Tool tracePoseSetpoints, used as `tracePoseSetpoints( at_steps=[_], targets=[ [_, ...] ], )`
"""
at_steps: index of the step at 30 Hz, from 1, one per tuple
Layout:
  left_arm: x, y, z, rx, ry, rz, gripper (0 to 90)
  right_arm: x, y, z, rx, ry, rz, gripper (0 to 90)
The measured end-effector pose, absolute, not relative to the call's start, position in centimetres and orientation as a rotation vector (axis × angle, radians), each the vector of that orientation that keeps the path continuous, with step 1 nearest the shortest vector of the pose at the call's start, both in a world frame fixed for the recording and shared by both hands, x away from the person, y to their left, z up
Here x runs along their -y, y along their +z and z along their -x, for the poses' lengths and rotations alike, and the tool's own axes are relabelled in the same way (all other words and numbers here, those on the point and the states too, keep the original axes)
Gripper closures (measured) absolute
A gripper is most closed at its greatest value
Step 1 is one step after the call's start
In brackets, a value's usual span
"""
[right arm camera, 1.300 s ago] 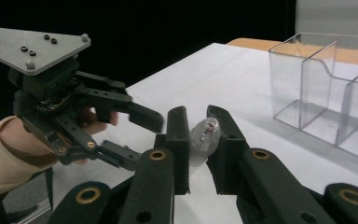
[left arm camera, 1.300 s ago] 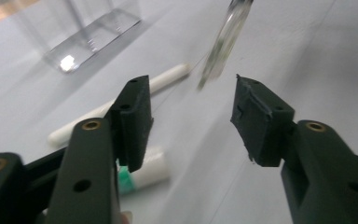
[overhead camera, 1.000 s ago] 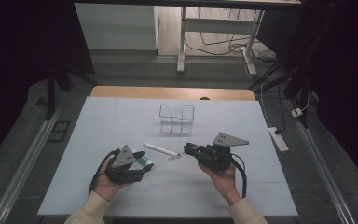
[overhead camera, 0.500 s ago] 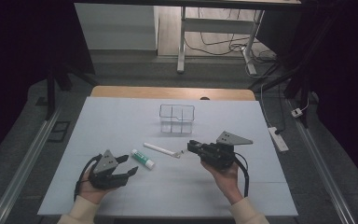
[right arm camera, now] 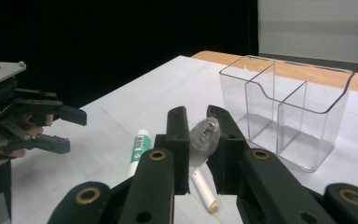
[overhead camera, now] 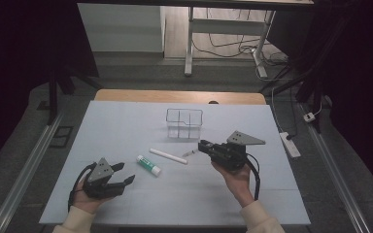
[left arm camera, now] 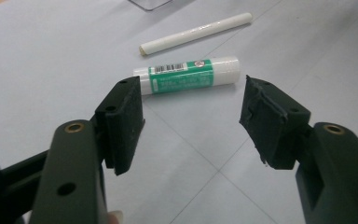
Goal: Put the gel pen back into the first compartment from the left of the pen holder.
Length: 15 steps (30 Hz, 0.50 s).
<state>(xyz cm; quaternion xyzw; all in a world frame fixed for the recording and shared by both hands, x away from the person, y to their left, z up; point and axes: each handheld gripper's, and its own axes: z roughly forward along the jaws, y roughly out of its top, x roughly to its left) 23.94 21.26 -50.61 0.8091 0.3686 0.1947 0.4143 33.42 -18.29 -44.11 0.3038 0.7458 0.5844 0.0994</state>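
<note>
Black two-jaw left tool point(overhead camera: 122, 175) sits at the lower left of the high view, its jaws apart with nothing between them and just now widening. Just right of it, the green-and-white glue stick point(overhead camera: 148, 165) lies flat on the pale blue table point(overhead camera: 126, 121), with the white chalk-like stick point(overhead camera: 168, 156) beside it toward centre. Above centre stands the clear plastic divided holder point(overhead camera: 184, 123). Right of centre, the right tool point(overhead camera: 200, 146) is clamped on a small clear pen-like object point(right arm camera: 204, 135), whose tip points at the white stick.

The high view looks down from afar; both close gripper views share the glue stick point(left arm camera: 189, 74).
</note>
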Motion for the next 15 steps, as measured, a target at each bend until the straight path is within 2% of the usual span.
tracePoseSetpoints(
  at_steps=[15],
  targets=[
    [-22.1,-51.0,-23.9,-0.950,0.479,-2.032,34.9,17.6,-42.9,-34.5,-2.198,1.700,-0.890,78.4]
  ],
)
